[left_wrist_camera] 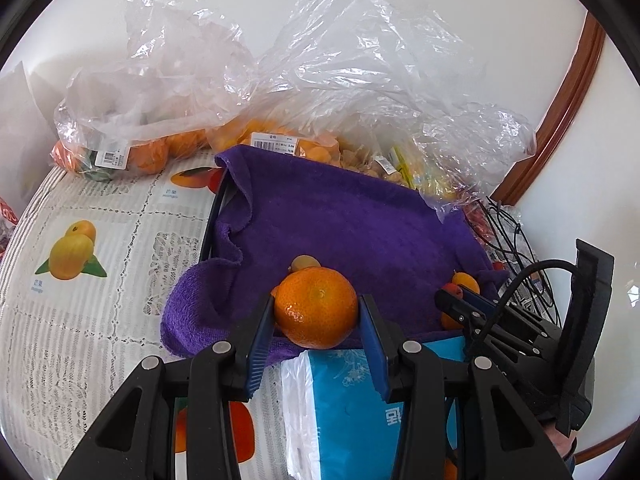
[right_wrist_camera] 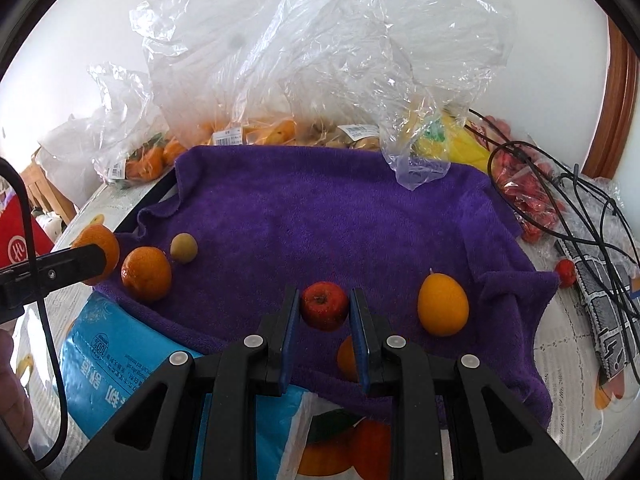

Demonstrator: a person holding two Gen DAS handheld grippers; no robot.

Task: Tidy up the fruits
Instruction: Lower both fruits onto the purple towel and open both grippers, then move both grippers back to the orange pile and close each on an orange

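Two fruits are clamped: a mandarin [left_wrist_camera: 316, 307] between the fingers of the left tool [left_wrist_camera: 317, 336], and a small red fruit [right_wrist_camera: 324, 306] between those of the right tool [right_wrist_camera: 325, 334], both over the near edge of the purple towel [right_wrist_camera: 320, 216]. Loose on the towel lie a second mandarin [right_wrist_camera: 146, 274], a small greenish-yellow fruit [right_wrist_camera: 183, 247] and a yellow-orange fruit [right_wrist_camera: 443, 305]. Beyond the towel stand clear plastic bags of fruit [right_wrist_camera: 304, 80]; a blue tissue pack [right_wrist_camera: 120, 352] lies at its near edge on the bench [left_wrist_camera: 100, 320].
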